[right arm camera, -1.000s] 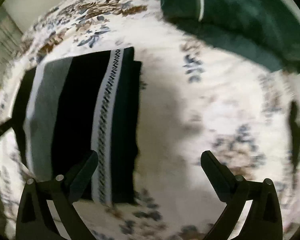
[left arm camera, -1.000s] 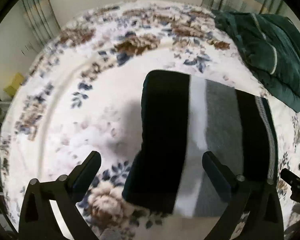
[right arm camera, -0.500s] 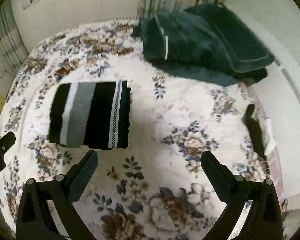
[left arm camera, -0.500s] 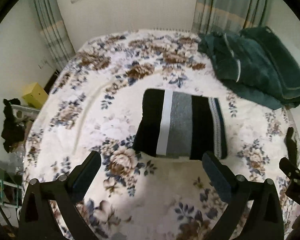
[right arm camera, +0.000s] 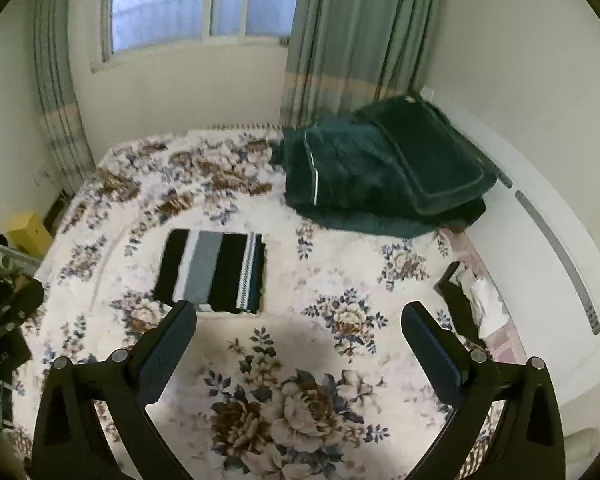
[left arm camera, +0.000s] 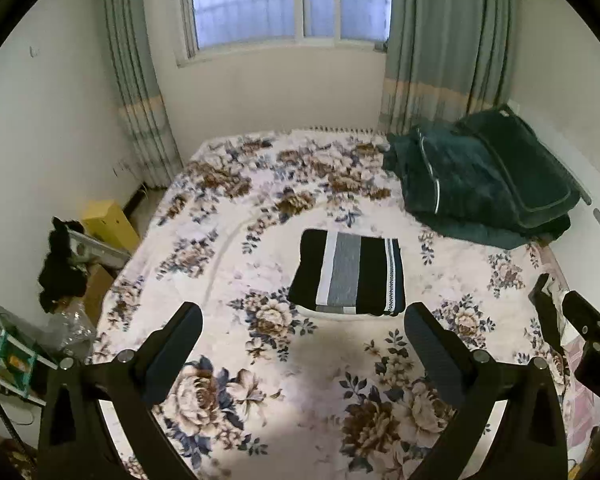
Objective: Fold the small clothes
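Both cameras have pulled far back from the black, grey and white striped folded garment (left arm camera: 348, 278), which a second ago filled most of each view and half a second ago was still close; now the whole room shows around it, window and grey-green curtains (left arm camera: 440, 40) included. Since then the garment itself has kept its place and shape on the bed.

Much at the edges is hard to read. A dark bundle (left arm camera: 60, 264) hangs over clutter at the left of the bed, its nature unclear, and a yellow box (left arm camera: 108, 220) stands behind it. By the right edge of the bed a dark object (right arm camera: 458, 300) lies against pale cloth, too small to tell what it is. The lower part of the floral white bedspread (left arm camera: 292, 400) is cut off by the gripper frames.

The left gripper (left arm camera: 302, 344) is held above the bedspread with its fingers spread wide, holding nothing. The right gripper (right arm camera: 300, 340) is likewise wide apart and empty, well short of the garment.

The garment lies flat near the middle of the bed as a neat rectangle, stripes running away from the cameras, a white zigzag-patterned band near its right edge. A folded dark green plush blanket (right arm camera: 380, 172) sits well apart at the far right corner.
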